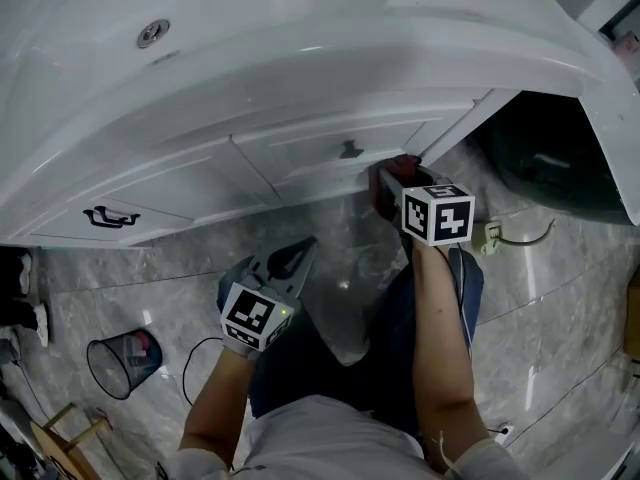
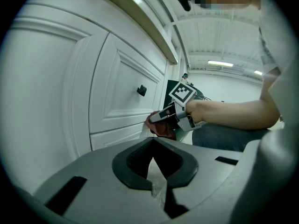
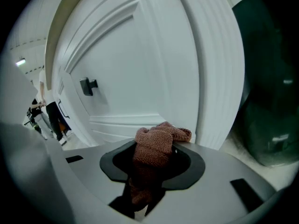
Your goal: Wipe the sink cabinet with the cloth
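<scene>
Right gripper (image 1: pixel 392 180): jaws clamped on the knitted reddish-brown cloth (image 3: pixel 156 146), which sat at the door's lower edge, 1 o'clock in the head view.
Left gripper (image 1: pixel 295 258): jaws closed together, empty, apart from the sink cabinet (image 1: pixel 300 148).
Mesh wastebasket (image 1: pixel 100 360): 8 o'clock, with red and blue items inside that could not be identified.

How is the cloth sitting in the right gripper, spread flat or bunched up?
Bunched up. The right gripper view shows the brown cloth crumpled into a wad between the right gripper's jaws, by the cabinet door.

Cloth (image 1: pixel 404 160) mostly behind right gripper (image 1: pixel 386 184)
</scene>
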